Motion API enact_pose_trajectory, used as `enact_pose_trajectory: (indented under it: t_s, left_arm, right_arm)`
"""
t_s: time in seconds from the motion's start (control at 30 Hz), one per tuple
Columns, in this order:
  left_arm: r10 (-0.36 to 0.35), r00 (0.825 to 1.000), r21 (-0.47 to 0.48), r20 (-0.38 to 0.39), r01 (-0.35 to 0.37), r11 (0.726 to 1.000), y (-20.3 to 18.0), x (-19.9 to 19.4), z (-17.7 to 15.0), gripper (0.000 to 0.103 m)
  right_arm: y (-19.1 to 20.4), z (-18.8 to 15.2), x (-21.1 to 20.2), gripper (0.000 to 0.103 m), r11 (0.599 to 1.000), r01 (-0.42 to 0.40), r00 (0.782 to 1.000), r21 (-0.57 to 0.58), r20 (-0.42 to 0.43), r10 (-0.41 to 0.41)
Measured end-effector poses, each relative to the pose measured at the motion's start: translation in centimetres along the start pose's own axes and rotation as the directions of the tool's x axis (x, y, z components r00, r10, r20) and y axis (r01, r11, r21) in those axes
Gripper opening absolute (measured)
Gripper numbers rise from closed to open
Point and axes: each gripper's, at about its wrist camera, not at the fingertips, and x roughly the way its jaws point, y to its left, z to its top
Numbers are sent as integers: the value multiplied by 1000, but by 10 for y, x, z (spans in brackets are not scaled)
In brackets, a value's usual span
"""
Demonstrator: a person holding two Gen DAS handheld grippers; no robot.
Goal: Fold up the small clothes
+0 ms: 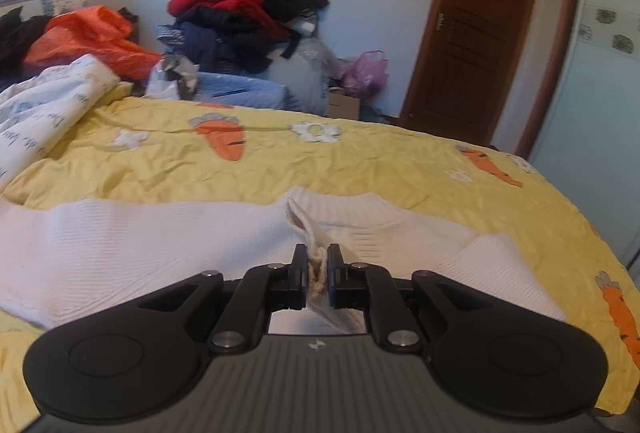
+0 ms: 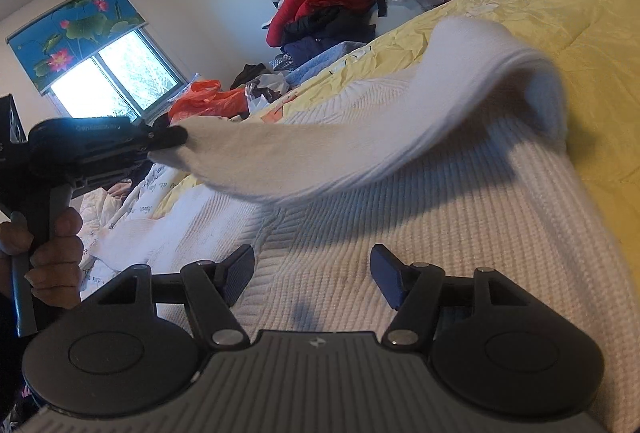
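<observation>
On the yellow carrot-print bedspread (image 1: 360,161), a white knit sweater (image 2: 400,241) is lying spread out, its collar toward the far edge of the bed. The left gripper (image 1: 318,269) is pinching the cuff of the sweater sleeve (image 2: 360,137) between its closed fingers, holding it raised above the body of the garment. The right gripper (image 2: 312,273) is hovering just over the sweater, fingers spread wide and grasping nothing.

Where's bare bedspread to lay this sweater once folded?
Bare yellow carrot-print bedspread lies beyond the white knit sweater, toward the brown wooden door. The left side is crowded: white printed quilt, orange plastic bag, piled dark clothes.
</observation>
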Motion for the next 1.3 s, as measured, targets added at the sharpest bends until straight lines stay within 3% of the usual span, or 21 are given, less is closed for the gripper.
enact_pose_trajectory:
  t_s: [0.13,0.33,0.47,0.6,0.67,0.8,0.9,0.97,1.07,1.23,1.3]
  left_arm:
    - [57,996,-91,-69,-63,994,48,7,-17,9]
    - [139,980,-44,-139,-146,988,61,32,-56,9]
    - [166,984,18,-69,-165,986,53,31,-73,9]
    - [148,988,8,-38,-148,989,57,29,-80,10]
    - [132,991,-25,-39,-133,991,62,30,-80,11]
    - [109,993,-57,-40,-111,992,68,29,-80,12]
    - [89,995,-85,-41,-92,992,73,28,-80,12]
    - [77,996,-103,-42,-81,991,76,28,-81,12]
    - [61,997,-124,-40,-66,990,80,29,-80,13]
    - [-5,998,-189,-60,-7,982,95,18,-75,16]
    - [1,1000,-211,-28,-7,978,105,-2,-73,18]
  right_arm:
    - [0,0,1,68,1000,0,1000,0,0,0]
    - [3,0,1,69,1000,10,1000,-16,-5,-10]
    - [17,11,-1,71,998,45,999,-38,-8,-45]
    - [31,54,-8,75,993,53,992,-110,119,-40]
    - [32,84,12,87,975,139,984,-174,137,-116]
    - [8,118,74,80,922,309,951,-232,64,-303]
    - [-20,119,105,77,894,382,920,-234,2,-392]
    - [-24,107,109,80,887,372,923,-274,12,-384]
    - [-11,87,116,83,813,406,904,-416,53,-424]
    - [-10,91,119,85,811,410,901,-417,46,-432]
    - [-10,92,118,85,813,409,902,-415,49,-429]
